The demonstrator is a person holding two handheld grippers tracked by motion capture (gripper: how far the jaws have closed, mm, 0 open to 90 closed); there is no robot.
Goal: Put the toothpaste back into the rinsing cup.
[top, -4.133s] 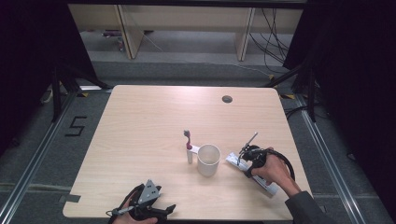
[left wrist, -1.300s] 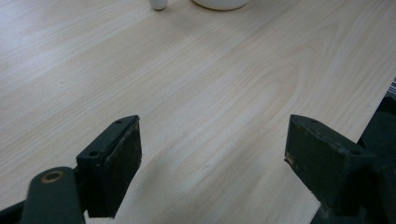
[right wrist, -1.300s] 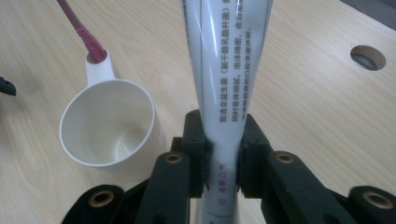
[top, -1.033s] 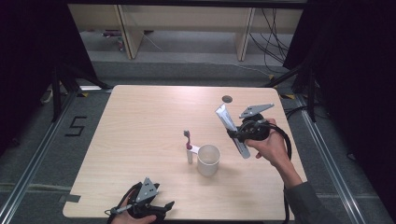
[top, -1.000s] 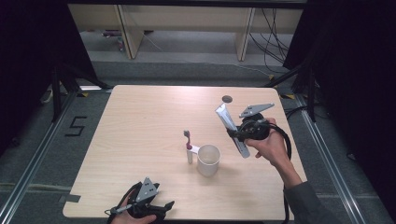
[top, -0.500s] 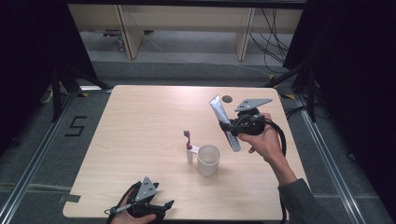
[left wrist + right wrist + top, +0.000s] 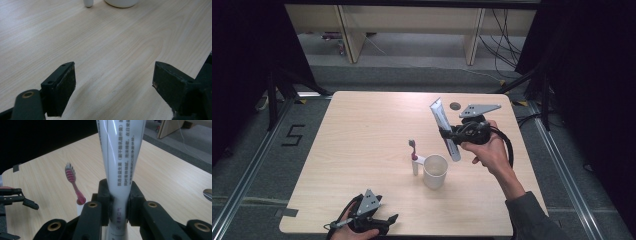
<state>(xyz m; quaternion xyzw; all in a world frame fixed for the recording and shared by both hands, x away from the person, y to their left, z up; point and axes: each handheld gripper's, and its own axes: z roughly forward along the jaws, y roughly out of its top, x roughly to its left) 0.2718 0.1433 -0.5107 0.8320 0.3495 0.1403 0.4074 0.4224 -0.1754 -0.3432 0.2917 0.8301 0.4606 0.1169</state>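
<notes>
Two grippers are in play: the right gripper (image 7: 447, 134) is clamped on a white tube (image 7: 444, 128), holding it tilted in the air above and just right of the cup (image 7: 435, 171), and the left gripper (image 7: 384, 220) rests at the table's (image 7: 362, 130) near edge, well left of the cup, jaws wide apart and empty. Beside the cup, on its left, a pink toothbrush (image 7: 413, 148) stands upright in a small white holder (image 7: 416, 165)
</notes>
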